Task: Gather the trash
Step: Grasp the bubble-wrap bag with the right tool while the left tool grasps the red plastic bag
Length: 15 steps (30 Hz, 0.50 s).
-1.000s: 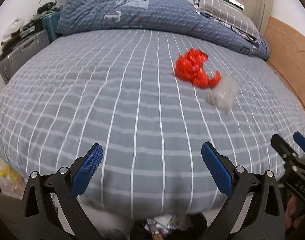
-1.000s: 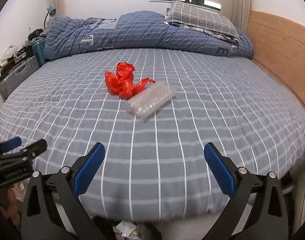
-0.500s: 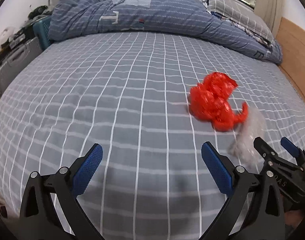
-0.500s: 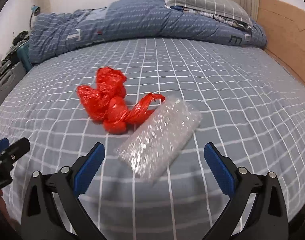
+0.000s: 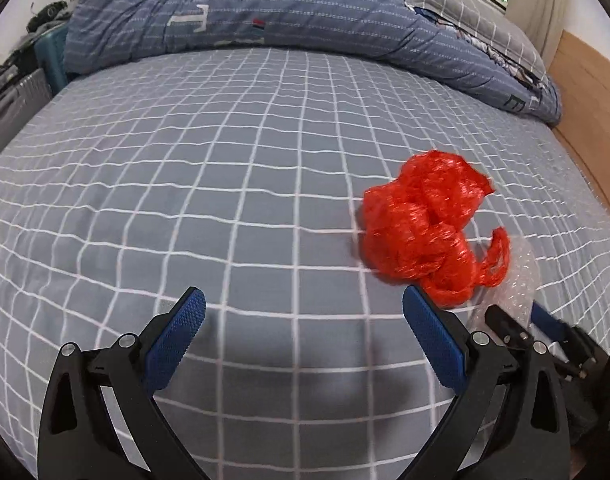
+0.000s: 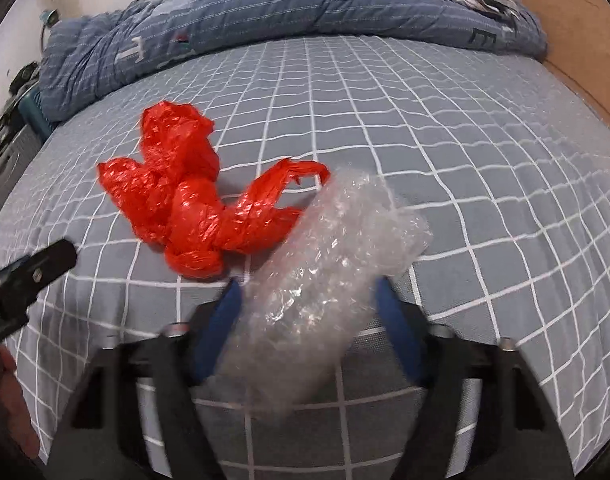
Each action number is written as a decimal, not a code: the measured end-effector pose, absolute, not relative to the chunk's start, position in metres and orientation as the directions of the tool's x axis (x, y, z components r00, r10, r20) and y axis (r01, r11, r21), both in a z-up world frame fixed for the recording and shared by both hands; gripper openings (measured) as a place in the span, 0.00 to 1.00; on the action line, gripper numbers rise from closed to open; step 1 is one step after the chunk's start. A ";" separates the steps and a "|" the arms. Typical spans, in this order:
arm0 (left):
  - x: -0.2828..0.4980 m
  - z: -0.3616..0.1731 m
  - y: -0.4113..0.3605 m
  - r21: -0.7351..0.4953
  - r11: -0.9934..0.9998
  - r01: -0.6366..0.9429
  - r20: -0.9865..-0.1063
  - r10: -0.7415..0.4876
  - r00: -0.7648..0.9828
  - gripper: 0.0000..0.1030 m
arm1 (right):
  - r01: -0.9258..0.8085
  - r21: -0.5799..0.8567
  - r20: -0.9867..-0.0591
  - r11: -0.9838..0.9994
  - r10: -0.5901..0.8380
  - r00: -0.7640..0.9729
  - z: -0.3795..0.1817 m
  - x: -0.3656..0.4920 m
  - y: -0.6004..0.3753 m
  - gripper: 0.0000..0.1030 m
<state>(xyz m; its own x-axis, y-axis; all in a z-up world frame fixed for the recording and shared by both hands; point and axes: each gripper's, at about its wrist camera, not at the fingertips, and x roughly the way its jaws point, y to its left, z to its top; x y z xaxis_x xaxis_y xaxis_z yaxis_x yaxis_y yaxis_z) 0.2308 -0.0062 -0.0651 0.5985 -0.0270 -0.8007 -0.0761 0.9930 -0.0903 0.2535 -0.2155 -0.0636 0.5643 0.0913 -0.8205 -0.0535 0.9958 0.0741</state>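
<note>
Two handheld tools reached over a bed covered by a grey sheet (image 5: 225, 160) with a white grid. The right tool (image 6: 305, 312) had its blue-padded jaws closing around a clear bubble wrap bundle (image 6: 337, 248), which lay on the sheet between them; the pads sat at or just beside its sides, and motion blur made it hard to say whether they pressed yet. A crumpled red plastic bag (image 6: 185, 208) lay just to the left of the bundle, one twisted handle touching or nearly touching it.

The left tool (image 5: 305, 332) hung wide with nothing between its pads, above bare sheet, the red bag just ahead of its right pad.

To finish this pick well, the right tool probably needed to squeeze slowly across the bundle's middle (bubble wrap gives and can slip out) and lift straight up, so the red handle did not snag. The soft mattress would sink under a hard push, so a light touch seemed wise.

There was plenty of open sheet to the left and front. A rumpled blue striped duvet (image 5: 265, 12) lay well apart at the far end, a wooden headboard panel (image 6: 577, 20) ran along the right edge, and suitcases (image 5: 9, 100) stood off the left side. The two tools were close together, so a crossing move risked a knock.
</note>
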 end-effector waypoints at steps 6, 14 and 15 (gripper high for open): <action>0.240 -0.065 -0.034 -0.114 0.993 -0.010 -0.803 -0.086 0.590 0.94 | -0.065 0.111 -0.810 0.992 0.128 0.573 -0.049 0.246 -0.230 0.25; 0.265 -0.080 -0.066 -0.125 0.992 0.007 -0.825 -0.108 0.555 0.94 | -0.064 0.026 -0.766 0.998 0.061 0.640 -0.027 0.239 -0.253 0.25; 0.269 -0.081 -0.071 -0.117 0.993 0.007 -0.827 -0.101 0.552 0.94 | -0.060 0.007 -0.763 0.998 0.044 0.645 -0.027 0.239 -0.257 0.25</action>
